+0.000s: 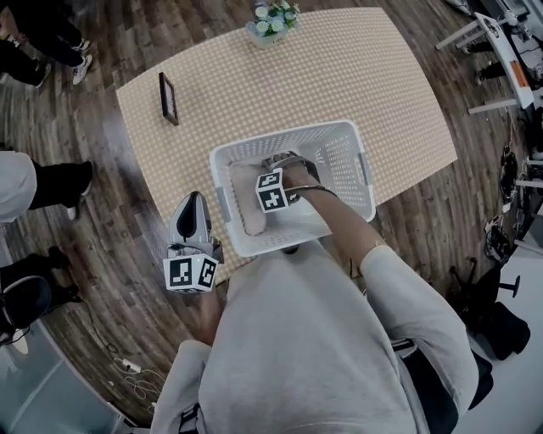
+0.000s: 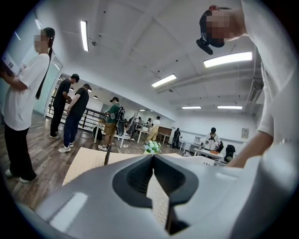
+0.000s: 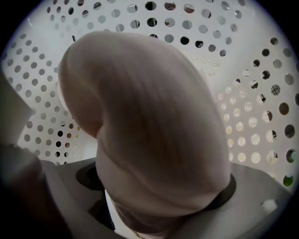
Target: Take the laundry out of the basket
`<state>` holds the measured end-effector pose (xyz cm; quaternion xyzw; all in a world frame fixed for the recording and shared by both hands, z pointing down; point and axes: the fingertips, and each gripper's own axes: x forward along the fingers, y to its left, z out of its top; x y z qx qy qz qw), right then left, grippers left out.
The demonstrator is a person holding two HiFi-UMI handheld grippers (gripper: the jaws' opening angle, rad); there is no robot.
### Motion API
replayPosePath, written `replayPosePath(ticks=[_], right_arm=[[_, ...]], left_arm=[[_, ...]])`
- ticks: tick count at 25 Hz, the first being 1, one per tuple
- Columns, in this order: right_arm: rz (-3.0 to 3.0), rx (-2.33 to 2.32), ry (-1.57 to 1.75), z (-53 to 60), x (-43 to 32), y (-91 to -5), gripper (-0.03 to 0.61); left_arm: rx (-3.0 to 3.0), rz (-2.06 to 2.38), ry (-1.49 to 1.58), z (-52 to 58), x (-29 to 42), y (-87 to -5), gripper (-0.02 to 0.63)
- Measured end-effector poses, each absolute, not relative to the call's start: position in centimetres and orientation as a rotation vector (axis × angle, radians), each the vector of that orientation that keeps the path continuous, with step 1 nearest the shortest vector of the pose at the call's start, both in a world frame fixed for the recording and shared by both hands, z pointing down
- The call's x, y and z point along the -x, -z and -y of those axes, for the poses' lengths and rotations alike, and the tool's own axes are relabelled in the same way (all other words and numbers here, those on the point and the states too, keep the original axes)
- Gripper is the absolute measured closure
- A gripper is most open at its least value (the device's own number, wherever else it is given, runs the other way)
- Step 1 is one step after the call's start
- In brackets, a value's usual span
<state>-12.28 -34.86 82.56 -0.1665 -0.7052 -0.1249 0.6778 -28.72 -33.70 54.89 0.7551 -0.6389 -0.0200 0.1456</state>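
Observation:
A white perforated laundry basket (image 1: 281, 136) stands at the near edge of the table. A pale pinkish-beige cloth (image 1: 245, 200) lies inside it. My right gripper (image 1: 287, 167) points straight down into the basket. In the right gripper view the cloth (image 3: 149, 121) bulges up as a rounded fold between the wide-spread jaws, with the basket wall (image 3: 252, 70) behind it; the pads do not visibly press on it. My left gripper (image 1: 196, 203) hovers outside the basket at its left front, held about level, with its jaws closed together and nothing in them (image 2: 152, 157).
The table (image 1: 356, 76) has a beige checked cover. On it are a small dark picture frame (image 1: 169, 97) at the left and a pot of flowers (image 1: 273, 21) at the far edge. People stand on the wooden floor at the left (image 1: 38, 182). Stands and gear are at the right (image 1: 509, 59).

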Motion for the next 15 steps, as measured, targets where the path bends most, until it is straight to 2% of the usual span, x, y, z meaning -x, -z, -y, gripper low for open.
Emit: replayPosePath(ticks=[5,6,8,10,12,15], right_arm=[[1.567,0.36,0.292,34.7,12.1,-82.3,0.057],[1.558,0.362,0.296,34.5,12.1,-82.1,0.093],[1.542,0.368,0.307,33.7,12.0,-81.6,0.221],[1.539,0.364,0.327,32.7,11.6,-81.5,0.302],[1.552,0.346,0.34,31.9,11.3,-81.5,0.361],[1.584,0.305,0.336,31.3,10.9,-81.4,0.4]], left_arm=[[-2.183,1.848,0.061,33.4,28.5,-54.5,0.603],[-2.181,1.851,0.061,33.3,28.6,-54.4,0.603],[-2.179,1.856,0.062,33.1,28.7,-54.3,0.603],[-2.182,1.855,0.07,33.0,28.6,-54.3,0.603],[-2.189,1.851,0.082,32.9,28.3,-54.2,0.603],[-2.202,1.841,0.097,32.6,27.4,-54.0,0.603]])
